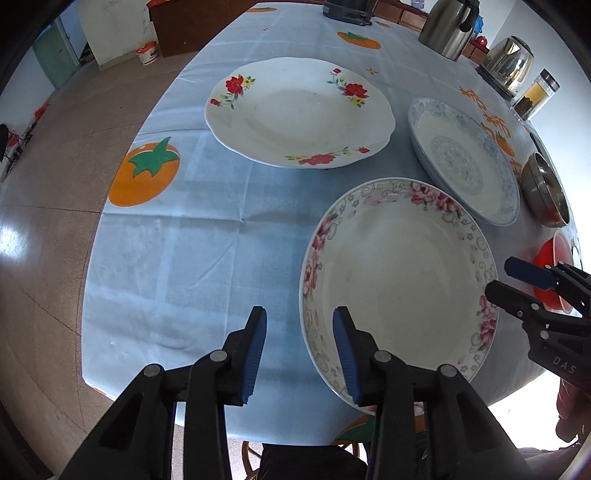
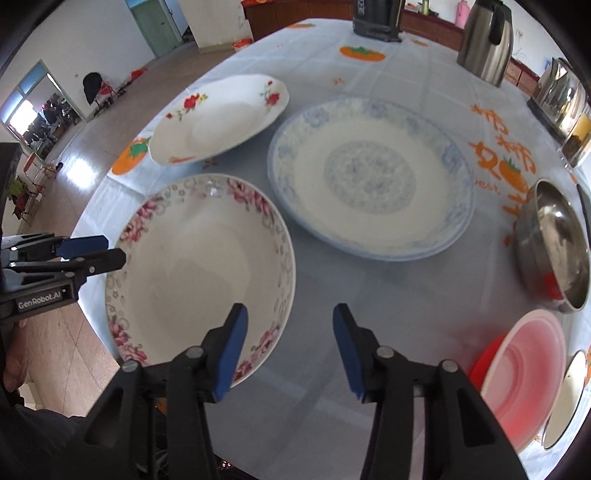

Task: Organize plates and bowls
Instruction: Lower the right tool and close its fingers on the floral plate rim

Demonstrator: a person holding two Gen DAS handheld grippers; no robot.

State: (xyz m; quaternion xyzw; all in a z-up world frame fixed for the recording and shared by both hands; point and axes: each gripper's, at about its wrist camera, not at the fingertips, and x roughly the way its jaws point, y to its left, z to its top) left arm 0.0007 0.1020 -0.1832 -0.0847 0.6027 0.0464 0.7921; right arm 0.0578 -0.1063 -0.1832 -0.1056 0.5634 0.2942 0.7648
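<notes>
A pink-flowered plate (image 1: 399, 280) (image 2: 199, 269) lies at the table's near edge. A blue-patterned plate (image 1: 465, 158) (image 2: 369, 177) lies behind it, and a red-flowered plate (image 1: 299, 110) (image 2: 218, 118) further left. My left gripper (image 1: 299, 350) is open and empty; its fingers stand on either side of the pink plate's left rim. It also shows in the right wrist view (image 2: 92, 251). My right gripper (image 2: 290, 350) is open and empty, with its left finger over the pink plate's right rim. It also shows in the left wrist view (image 1: 517, 280).
A steel bowl (image 2: 554, 251) (image 1: 545, 192), a pink bowl (image 2: 524, 376) over a red one, and a white dish (image 2: 565, 398) sit at the right. Two kettles (image 2: 485, 40) (image 2: 561, 96), a jar (image 1: 535, 94) and a dark appliance (image 2: 376, 18) stand at the back.
</notes>
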